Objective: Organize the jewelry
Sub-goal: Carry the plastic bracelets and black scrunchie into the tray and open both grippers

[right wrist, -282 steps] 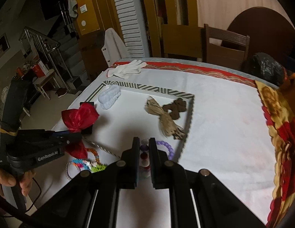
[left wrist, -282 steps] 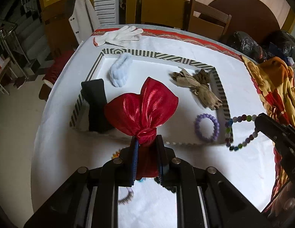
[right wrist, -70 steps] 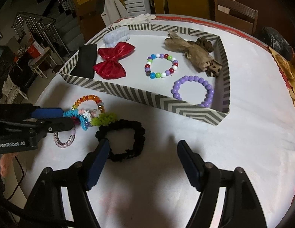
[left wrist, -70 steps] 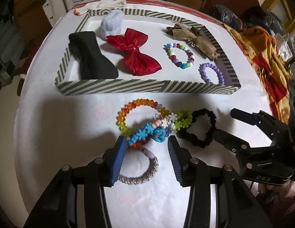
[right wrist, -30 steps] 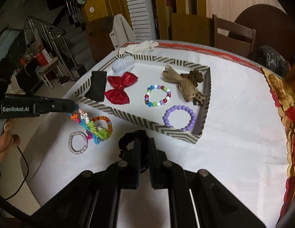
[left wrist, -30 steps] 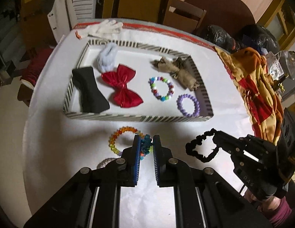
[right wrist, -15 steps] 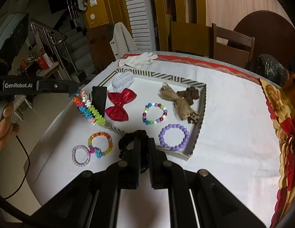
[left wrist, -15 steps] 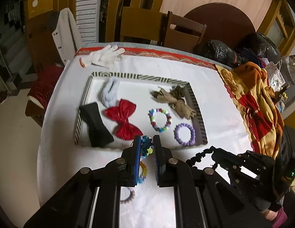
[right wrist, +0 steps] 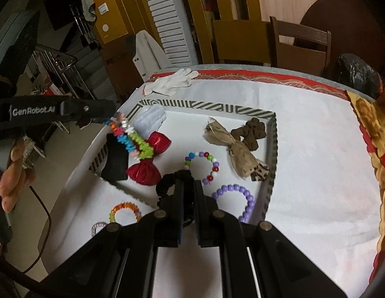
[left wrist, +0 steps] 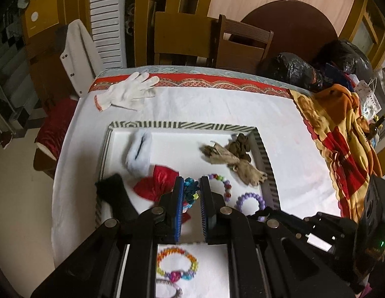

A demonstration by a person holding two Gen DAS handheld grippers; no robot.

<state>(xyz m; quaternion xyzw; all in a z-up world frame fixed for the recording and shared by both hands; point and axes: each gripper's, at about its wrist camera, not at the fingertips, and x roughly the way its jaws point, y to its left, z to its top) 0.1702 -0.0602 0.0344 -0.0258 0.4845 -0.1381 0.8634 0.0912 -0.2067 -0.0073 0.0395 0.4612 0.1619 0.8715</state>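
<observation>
My left gripper (left wrist: 191, 184) is shut on a colourful flower-bead bracelet (right wrist: 132, 140), which dangles above the left part of the striped-rim tray (right wrist: 204, 106). My right gripper (right wrist: 189, 184) is shut on a black scrunchie (right wrist: 167, 180) over the tray's near edge. Inside the tray (left wrist: 182, 125) lie a white fluffy scrunchie (left wrist: 139, 152), a red bow (right wrist: 145, 171), a black bow (left wrist: 115, 196), a multicolour bead bracelet (right wrist: 202, 166), a purple bead bracelet (right wrist: 233, 200) and brown bows (right wrist: 242, 146). An orange bead bracelet (left wrist: 177, 264) and a pale bracelet (right wrist: 98, 226) rest on the cloth in front.
A white glove (left wrist: 127, 92) lies at the table's far left. A yellow-red cloth (left wrist: 341, 129) drapes the right side, with black bags (left wrist: 291, 70) and wooden chairs (left wrist: 242, 44) behind. A person's hand (right wrist: 13, 173) holds the left gripper's handle.
Both grippers rose and moved forward from the cloth in front to over the tray, the left carrying the flower-bead bracelet, the right the black scrunchie.
</observation>
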